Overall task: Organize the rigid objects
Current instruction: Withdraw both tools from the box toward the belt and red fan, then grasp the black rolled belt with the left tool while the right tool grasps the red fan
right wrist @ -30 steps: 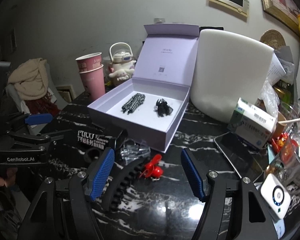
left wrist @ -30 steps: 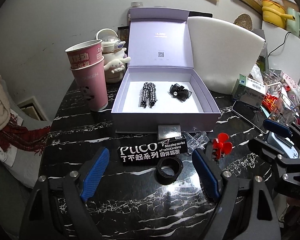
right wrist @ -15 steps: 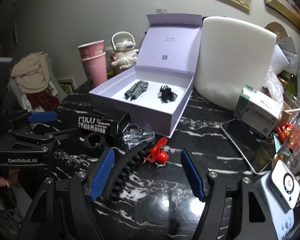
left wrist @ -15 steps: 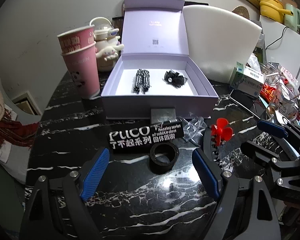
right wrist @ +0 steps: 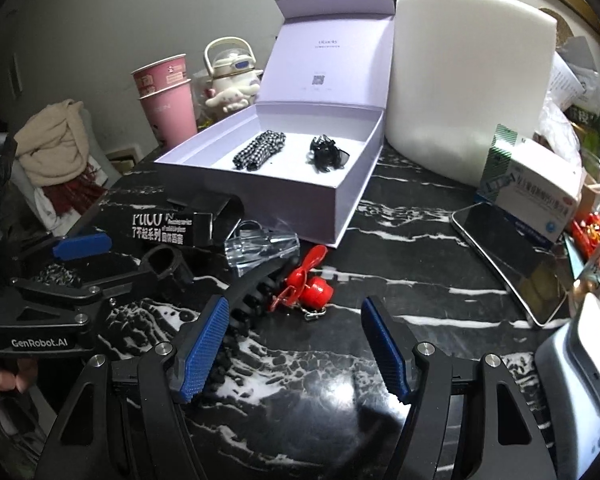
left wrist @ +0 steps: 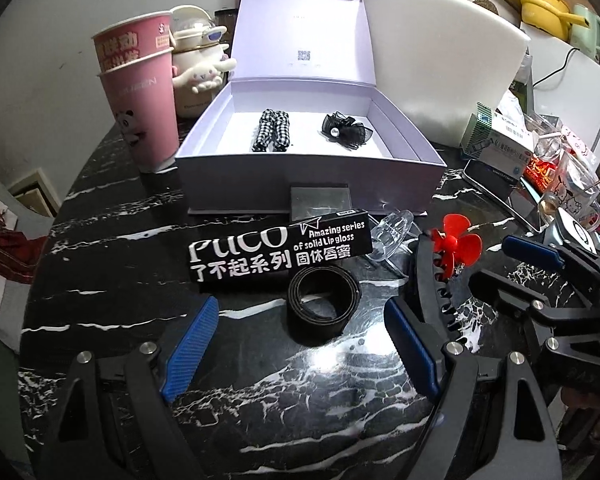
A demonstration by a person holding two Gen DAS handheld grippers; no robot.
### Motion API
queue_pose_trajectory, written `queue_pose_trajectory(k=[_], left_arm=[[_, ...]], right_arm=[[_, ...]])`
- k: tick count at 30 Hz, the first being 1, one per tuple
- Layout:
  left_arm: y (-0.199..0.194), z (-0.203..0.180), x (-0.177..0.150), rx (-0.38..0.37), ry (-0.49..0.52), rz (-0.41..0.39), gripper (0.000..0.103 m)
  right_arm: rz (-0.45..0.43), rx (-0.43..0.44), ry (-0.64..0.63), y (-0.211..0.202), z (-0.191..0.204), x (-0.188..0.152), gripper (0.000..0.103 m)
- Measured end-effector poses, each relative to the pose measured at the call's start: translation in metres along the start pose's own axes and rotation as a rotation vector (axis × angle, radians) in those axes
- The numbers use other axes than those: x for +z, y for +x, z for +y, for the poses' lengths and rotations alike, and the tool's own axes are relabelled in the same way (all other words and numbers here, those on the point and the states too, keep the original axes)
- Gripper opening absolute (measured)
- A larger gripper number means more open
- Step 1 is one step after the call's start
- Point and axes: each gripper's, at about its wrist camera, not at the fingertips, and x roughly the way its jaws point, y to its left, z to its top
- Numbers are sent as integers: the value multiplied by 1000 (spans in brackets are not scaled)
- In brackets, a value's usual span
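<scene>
An open lilac box (left wrist: pixel 308 184) holds a checked scrunchie (left wrist: pixel 274 130) and a black bow (left wrist: pixel 346 130). In front of it lie a black PUCO lip-gloss carton (left wrist: pixel 276 252), a black ring (left wrist: pixel 324 308), a clear clip (left wrist: pixel 392 232), a red fan clip (right wrist: pixel 304 286) and a black claw clip (right wrist: pixel 252 300). My left gripper (left wrist: pixel 300 306) is open, low over the ring, not touching it. My right gripper (right wrist: pixel 295 304) has its jaws closing; the claw clip's end lies just inside its left finger (right wrist: pixel 202 344), the red clip ahead, and neither pad presses anything.
Stacked pink cups (left wrist: pixel 140 100) and a plush-covered kettle (left wrist: pixel 198 64) stand left of the box, a white foam block (left wrist: pixel 448 60) behind it. A medicine box (right wrist: pixel 536 188), a phone (right wrist: pixel 512 264) and a white device (right wrist: pixel 588 356) crowd the right side.
Both grippers have sunk towards the black marble table and tipped further down, so the ring and the clips sit closer to the fingers. No object has moved.
</scene>
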Motion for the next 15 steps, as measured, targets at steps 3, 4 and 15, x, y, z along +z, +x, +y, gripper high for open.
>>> queue_pose_trajectory(k=[3, 4, 15], left_arm=[[2, -1, 1, -25, 2, -14, 85], [3, -1, 2, -25, 2, -16, 85], [12, -6, 8, -4, 20, -38, 81]], right_arm=[[8, 4, 7, 6, -3, 4, 63], [3, 1, 14, 9, -5, 6, 62], [54, 28, 65, 30, -16, 13, 47]])
